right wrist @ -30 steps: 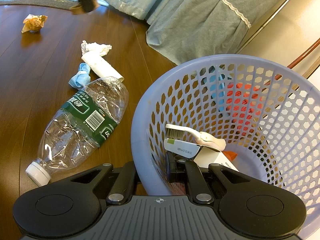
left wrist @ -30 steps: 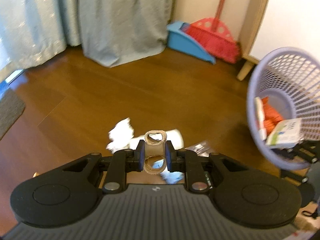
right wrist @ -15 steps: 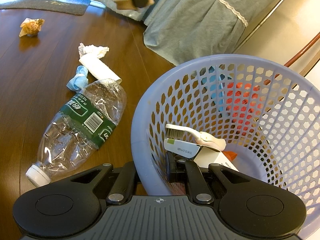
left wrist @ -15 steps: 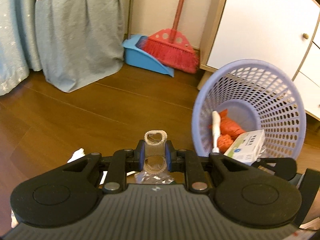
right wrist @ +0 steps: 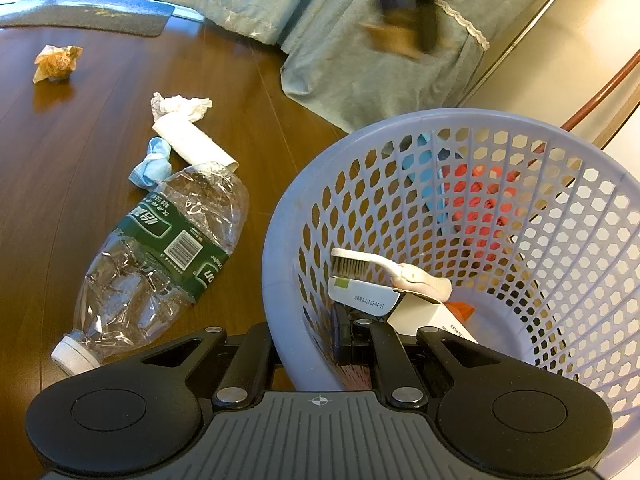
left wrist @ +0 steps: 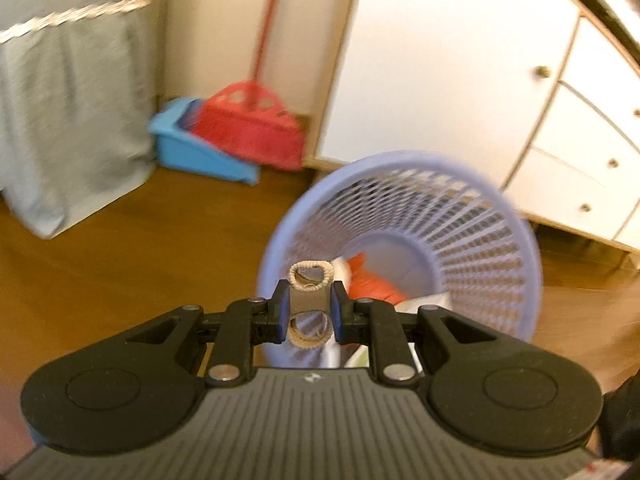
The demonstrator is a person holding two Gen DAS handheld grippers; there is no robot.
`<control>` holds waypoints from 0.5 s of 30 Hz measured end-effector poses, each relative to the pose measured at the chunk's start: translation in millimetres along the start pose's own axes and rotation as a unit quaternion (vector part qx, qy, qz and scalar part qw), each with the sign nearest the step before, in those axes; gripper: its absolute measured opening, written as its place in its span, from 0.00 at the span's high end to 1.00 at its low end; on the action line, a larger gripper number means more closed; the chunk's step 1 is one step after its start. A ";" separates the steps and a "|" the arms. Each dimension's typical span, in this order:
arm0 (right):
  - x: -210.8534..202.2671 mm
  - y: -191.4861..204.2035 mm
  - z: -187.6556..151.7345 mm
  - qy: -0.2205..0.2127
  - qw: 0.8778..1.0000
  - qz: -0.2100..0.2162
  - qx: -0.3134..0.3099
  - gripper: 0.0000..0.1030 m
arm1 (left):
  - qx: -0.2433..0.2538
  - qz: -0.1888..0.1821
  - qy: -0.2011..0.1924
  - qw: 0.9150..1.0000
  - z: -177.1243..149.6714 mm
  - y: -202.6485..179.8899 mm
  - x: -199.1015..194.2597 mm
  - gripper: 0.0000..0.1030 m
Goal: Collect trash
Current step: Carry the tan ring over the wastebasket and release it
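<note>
My left gripper is shut on a short cardboard tube, which it holds in the air in front of the mouth of the tilted purple basket. The picture there is blurred by motion. In the right wrist view my right gripper is shut on the basket's near rim, one finger outside and one inside. A brush, a white box and orange scraps lie in the basket. The left gripper shows as a dark blur at the top.
On the wooden floor lie a crushed plastic bottle, a white paper roll, a crumpled tissue, a blue wad and a brown paper ball. A red broom, a blue dustpan and a white cabinet stand behind the basket.
My left gripper has swung with the tube from over the floor litter towards the basket, which now fills the middle of its view. The right gripper and the basket have not moved.
</note>
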State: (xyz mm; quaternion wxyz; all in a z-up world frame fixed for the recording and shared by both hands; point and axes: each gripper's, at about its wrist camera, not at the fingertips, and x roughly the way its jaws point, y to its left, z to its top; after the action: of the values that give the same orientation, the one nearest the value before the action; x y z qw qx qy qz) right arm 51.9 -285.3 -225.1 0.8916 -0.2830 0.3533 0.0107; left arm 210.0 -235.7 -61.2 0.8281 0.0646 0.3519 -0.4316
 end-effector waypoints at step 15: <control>0.6 1.5 -1.2 -0.002 1.000 -0.002 0.004 0.94 | -0.064 0.036 0.008 0.997 -31.0 35.6 0.2 0.52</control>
State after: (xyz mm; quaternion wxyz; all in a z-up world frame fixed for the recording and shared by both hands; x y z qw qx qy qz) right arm 51.3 -284.8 -226.9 0.8935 -0.2802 0.3508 0.0084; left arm 220.8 -201.0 -91.3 0.8430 0.0278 0.3825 -0.3772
